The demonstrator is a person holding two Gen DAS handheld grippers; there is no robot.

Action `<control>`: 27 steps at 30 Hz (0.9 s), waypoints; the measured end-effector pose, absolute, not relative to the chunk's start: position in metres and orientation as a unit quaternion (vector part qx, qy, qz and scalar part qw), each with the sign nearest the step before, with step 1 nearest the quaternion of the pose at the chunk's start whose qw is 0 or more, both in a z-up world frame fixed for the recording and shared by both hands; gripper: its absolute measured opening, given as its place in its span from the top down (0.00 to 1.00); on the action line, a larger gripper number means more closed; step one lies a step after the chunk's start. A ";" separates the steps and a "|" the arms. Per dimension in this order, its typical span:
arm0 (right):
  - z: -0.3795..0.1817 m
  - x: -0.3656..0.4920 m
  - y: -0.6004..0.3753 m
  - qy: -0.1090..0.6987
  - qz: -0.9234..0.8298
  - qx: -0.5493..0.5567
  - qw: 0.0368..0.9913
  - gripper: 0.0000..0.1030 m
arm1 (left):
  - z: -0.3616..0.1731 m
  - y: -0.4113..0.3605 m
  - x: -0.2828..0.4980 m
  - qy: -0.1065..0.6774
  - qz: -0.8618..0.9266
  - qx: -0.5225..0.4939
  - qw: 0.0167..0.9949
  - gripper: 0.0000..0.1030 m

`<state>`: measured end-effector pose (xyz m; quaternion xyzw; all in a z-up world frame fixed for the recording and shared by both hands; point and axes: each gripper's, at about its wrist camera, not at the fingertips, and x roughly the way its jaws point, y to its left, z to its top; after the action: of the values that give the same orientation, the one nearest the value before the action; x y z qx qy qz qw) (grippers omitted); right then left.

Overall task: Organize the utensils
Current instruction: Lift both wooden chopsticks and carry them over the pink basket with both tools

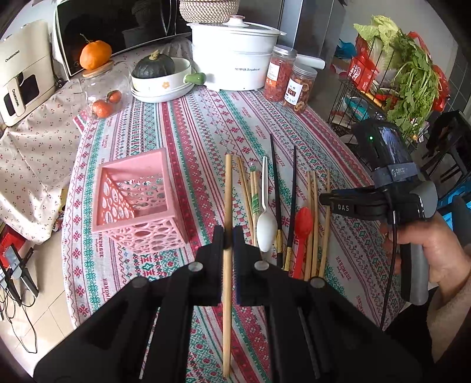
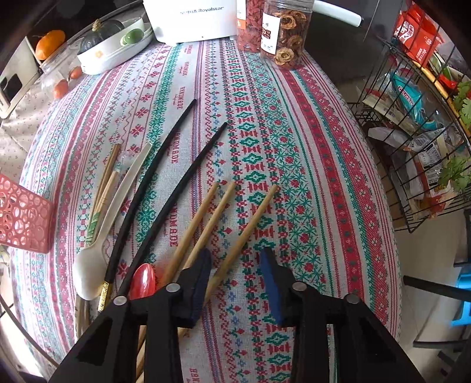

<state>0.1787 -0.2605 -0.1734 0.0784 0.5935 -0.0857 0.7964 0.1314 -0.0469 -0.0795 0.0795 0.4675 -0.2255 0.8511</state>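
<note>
My left gripper [image 1: 229, 237] is shut on a single wooden chopstick [image 1: 227, 188], held lengthwise above the tablecloth, right of the pink perforated holder [image 1: 137, 203]. On the cloth to the right lie wooden chopsticks [image 1: 245, 191], a white spoon [image 1: 265, 227], two black chopsticks [image 1: 276, 194], a red spoon [image 1: 303, 224] and more wooden chopsticks [image 1: 315, 218]. My right gripper [image 2: 237, 265] is open and empty, low over the wooden chopsticks [image 2: 253, 221], with its left finger [image 2: 200, 282] lying over them. The black chopsticks [image 2: 153, 176], white spoon [image 2: 94, 259] and red spoon [image 2: 142, 280] lie to its left.
At the table's back stand a white Royalstar cooker [image 1: 235, 59], two snack jars [image 1: 298, 85], a dish with a green squash [image 1: 159, 76] and small oranges [image 1: 103, 107]. A wire rack of groceries [image 2: 418, 132] stands off the table's right edge. A microwave [image 1: 117, 26] is behind.
</note>
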 end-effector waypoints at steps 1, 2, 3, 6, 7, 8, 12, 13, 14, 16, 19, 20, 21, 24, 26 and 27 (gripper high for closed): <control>-0.173 0.179 -0.262 0.591 -0.083 0.086 0.798 0.84 | -0.078 -0.045 0.130 0.463 -0.226 0.079 0.853 0.93; -0.172 0.180 -0.264 0.587 -0.080 0.095 0.800 0.88 | -0.076 -0.043 0.129 0.458 -0.225 0.079 0.856 0.93; -0.173 0.180 -0.266 0.583 -0.073 0.104 0.802 0.91 | -0.074 -0.040 0.128 0.454 -0.225 0.076 0.859 0.93; -0.172 0.176 -0.275 0.570 -0.048 0.151 0.806 0.94 | -0.070 -0.032 0.123 0.443 -0.224 0.063 0.866 0.93; -0.168 0.173 -0.276 0.561 -0.041 0.161 0.811 0.94 | -0.068 -0.030 0.121 0.437 -0.222 0.060 0.870 0.93; -0.161 0.171 -0.275 0.551 -0.036 0.164 0.817 0.94 | -0.066 -0.028 0.119 0.431 -0.221 0.057 0.873 0.93; -0.127 0.155 -0.267 0.507 -0.024 0.152 0.848 0.94 | -0.056 -0.018 0.109 0.410 -0.221 0.048 0.884 0.93; -0.119 0.150 -0.266 0.495 -0.016 0.156 0.855 0.94 | -0.053 -0.015 0.107 0.405 -0.222 0.046 0.886 0.93; -0.111 0.146 -0.267 0.483 -0.011 0.159 0.861 0.94 | -0.051 -0.013 0.104 0.399 -0.222 0.043 0.888 0.93; -0.097 0.133 -0.265 0.460 0.002 0.162 0.873 0.94 | -0.045 -0.008 0.100 0.390 -0.223 0.038 0.893 0.93; -0.074 0.112 -0.260 0.427 0.017 0.163 0.889 0.94 | -0.036 -0.001 0.095 0.373 -0.225 0.025 0.900 0.93; -0.067 0.106 -0.259 0.417 0.021 0.163 0.894 0.94 | -0.033 0.001 0.093 0.367 -0.227 0.021 0.902 0.93; -0.061 0.102 -0.259 0.406 0.026 0.164 0.899 0.94 | -0.029 0.003 0.092 0.361 -0.228 0.016 0.904 0.93; -0.043 0.091 -0.258 0.377 0.041 0.170 0.909 0.94 | -0.018 0.008 0.088 0.341 -0.233 0.003 0.911 0.94; -0.029 0.083 -0.254 0.357 0.051 0.167 0.918 0.94 | -0.010 0.011 0.086 0.327 -0.235 -0.005 0.916 0.94; -0.023 0.079 -0.252 0.347 0.055 0.165 0.922 0.94 | -0.005 0.012 0.086 0.320 -0.235 -0.008 0.918 0.94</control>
<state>0.0793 -0.2516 -0.0225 0.1647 0.3468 0.0553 0.9217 0.0856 0.0124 -0.0054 -0.0084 0.3198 -0.2346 0.9180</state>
